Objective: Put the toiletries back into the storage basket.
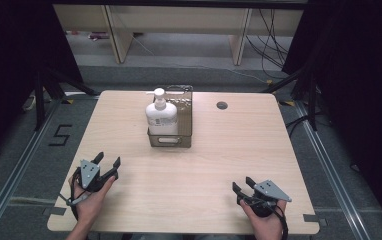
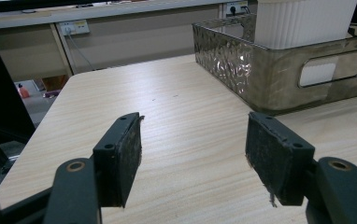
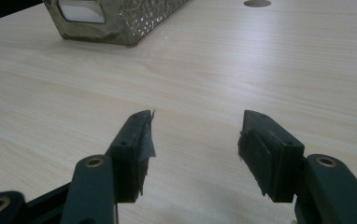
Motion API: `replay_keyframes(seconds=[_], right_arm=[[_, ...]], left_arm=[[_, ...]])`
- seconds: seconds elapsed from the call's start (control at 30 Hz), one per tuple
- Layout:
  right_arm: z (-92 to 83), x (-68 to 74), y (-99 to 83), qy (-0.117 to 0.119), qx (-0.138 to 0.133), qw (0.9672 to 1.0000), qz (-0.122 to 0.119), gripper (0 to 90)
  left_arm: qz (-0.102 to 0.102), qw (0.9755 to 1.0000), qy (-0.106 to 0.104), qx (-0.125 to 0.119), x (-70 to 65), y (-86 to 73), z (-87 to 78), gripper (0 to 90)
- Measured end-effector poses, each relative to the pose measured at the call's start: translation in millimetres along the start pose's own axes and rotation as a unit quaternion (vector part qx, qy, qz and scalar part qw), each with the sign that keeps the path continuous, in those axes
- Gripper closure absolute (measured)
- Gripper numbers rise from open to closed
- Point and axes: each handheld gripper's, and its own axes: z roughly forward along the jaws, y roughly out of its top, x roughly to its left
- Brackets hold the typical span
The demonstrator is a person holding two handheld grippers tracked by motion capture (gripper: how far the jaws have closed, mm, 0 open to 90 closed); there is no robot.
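One light wood desk (image 1: pixel 199 165), seen from above. You hold two hand-held grippers: your left hand-held gripper (image 1: pixel 107 163) at lower left of frame, your right hand-held gripper (image 1: pixel 241 186) at lower right. Both rest on desk with jaws spread wide, gripping nothing. One translucent textured bin (image 1: pixel 184 136) at upper centre of desk, well apart from both. One white pump bottle (image 1: pixel 161 116) stands upright inside bin. One round cable hole (image 1: pixel 222 105) upper right of bin.
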Motion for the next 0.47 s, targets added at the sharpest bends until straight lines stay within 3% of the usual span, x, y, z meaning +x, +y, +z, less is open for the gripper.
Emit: replay_keyframes(seconds=[0.13, 0.2, 0.23, 0.3, 0.33, 0.4, 0.47], right_arm=[[2.0, 0.5, -0.7, 0.0, -0.005, 1.0, -0.002, 44.5], [1.9, 0.5, -0.9, 0.0, -0.005, 1.0, -0.003, 44.5], [1.6, 2.2, -1.2, 0.001, -0.003, 1.0, 0.009, 44.4], [1.7, 2.2, -1.2, 0.0, -0.004, 0.9999, 0.009, 44.4], [-1.4, 3.5, -0.2, 0.003, 0.008, 0.9998, 0.021, 44.4], [0.1, 0.0, -0.1, -0.003, 0.0, 1.0, -0.002, 44.4], [0.0, -0.2, 0.0, -0.005, 0.001, 1.0, -0.002, 44.4]], left_arm=[[-0.001, 1.0, 0.0, 0.001, 0.4, 0.0, 0.1, 35.4], [-0.013, 0.9999, 0.001, -0.003, 0.7, -0.6, 1.0, 35.3], [-0.012, 0.9999, 0.001, -0.003, 1.0, -0.5, 1.0, 35.3], [-0.014, 0.9999, 0.006, -0.001, 0.2, -0.6, 0.9, 35.3], [-0.003, 1.0, 0.003, 0.001, 0.8, 0.1, 0.1, 35.3], [0.005, 1.0, 0.001, 0.003, 0.6, 0.3, 0.3, 35.3], [0.007, 1.0, 0.001, 0.004, 0.3, 0.4, 0.2, 35.3]])
